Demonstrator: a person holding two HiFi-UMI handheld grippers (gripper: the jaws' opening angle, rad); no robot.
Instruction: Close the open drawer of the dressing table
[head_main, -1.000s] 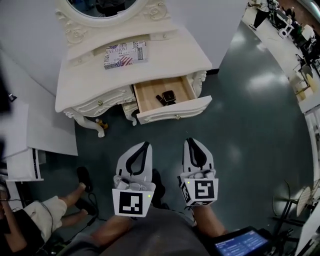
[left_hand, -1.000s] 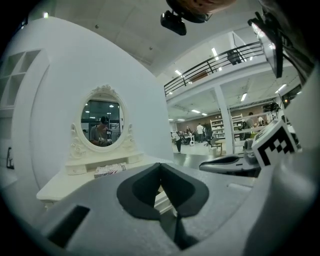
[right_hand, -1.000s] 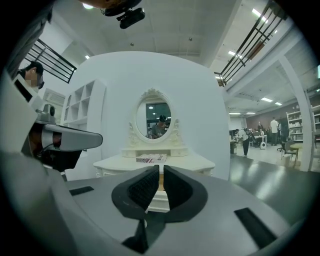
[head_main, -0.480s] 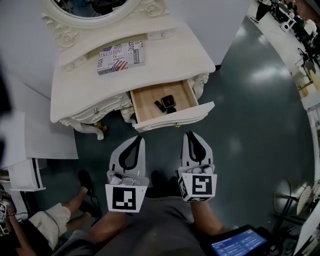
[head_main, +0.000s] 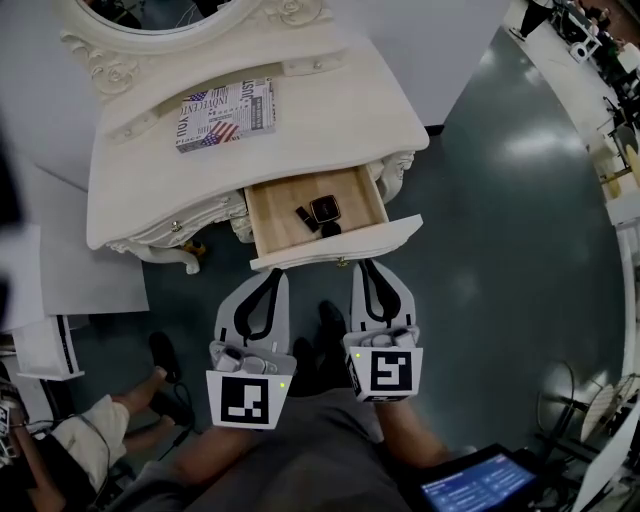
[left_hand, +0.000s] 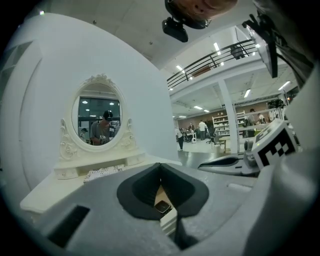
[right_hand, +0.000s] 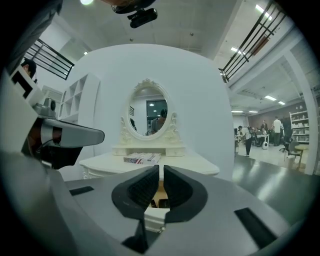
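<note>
The cream dressing table (head_main: 330, 120) has its right drawer (head_main: 275, 215) pulled out, wooden bottom showing, with a dark watch (head_main: 323, 209) lying in it. The white drawer front (head_main: 390, 232) faces me. My left gripper (head_main: 272, 277) is shut and empty, its tips just short of the drawer front's left part. My right gripper (head_main: 367, 266) is shut and empty, with its tips close under the front near the small knob. In the left gripper view the watch (left_hand: 162, 206) shows past the closed jaws. In the right gripper view the drawer front (right_hand: 155, 218) sits right behind the tips.
A patterned book (head_main: 228, 113) lies on the tabletop below the oval mirror (head_main: 170, 20). White panels (head_main: 50, 270) lean at the left. A seated person's legs (head_main: 80, 435) are at lower left. A tablet screen (head_main: 470, 490) glows at lower right, near a stool (head_main: 590, 400).
Both grippers have moved side by side toward the dressing table, from well short of the drawer front to just before it. The drawer stays open. Both stay shut.
</note>
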